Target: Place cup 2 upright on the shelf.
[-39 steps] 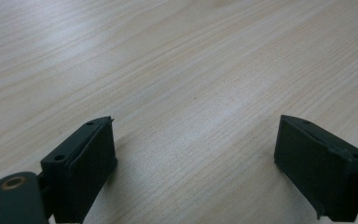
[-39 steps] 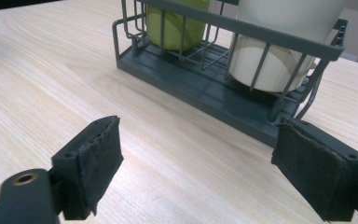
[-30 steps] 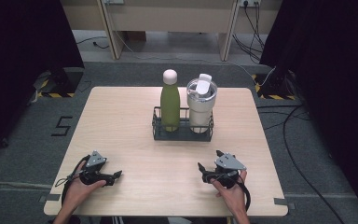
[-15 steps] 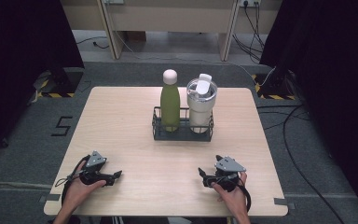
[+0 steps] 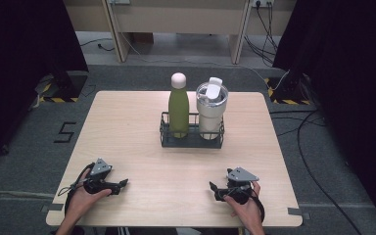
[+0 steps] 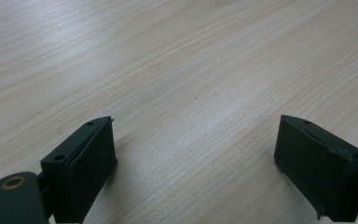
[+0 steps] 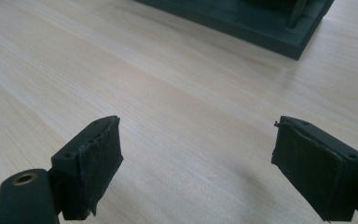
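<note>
A green bottle point(image 5: 178, 105) with a pale cap and a steel tumbler point(image 5: 211, 110) with a clear lid stand side by side in a black wire caddy point(image 5: 191, 138) at the table's middle back. My left gripper point(image 5: 123, 184) rests on the wood near the front left, held by a hand, jaws wide apart over bare table point(image 6: 196, 140). My right gripper point(image 5: 213, 189) lies near the front right, also open with nothing between its pads point(image 7: 98, 163). The caddy's dark base point(image 7: 261, 23) shows ahead in the right gripper view.
The light wooden table point(image 5: 127, 127) has bare surface left and right of the caddy. Cables point(image 5: 318, 161) trail over the grey floor to the right. A floor mark shaped like a 5 point(image 5: 66, 132) sits at the left. Dark curtains flank both sides.
The right gripper has slid slightly toward the table's front edge. The left gripper, bottle and tumbler have stayed put.
</note>
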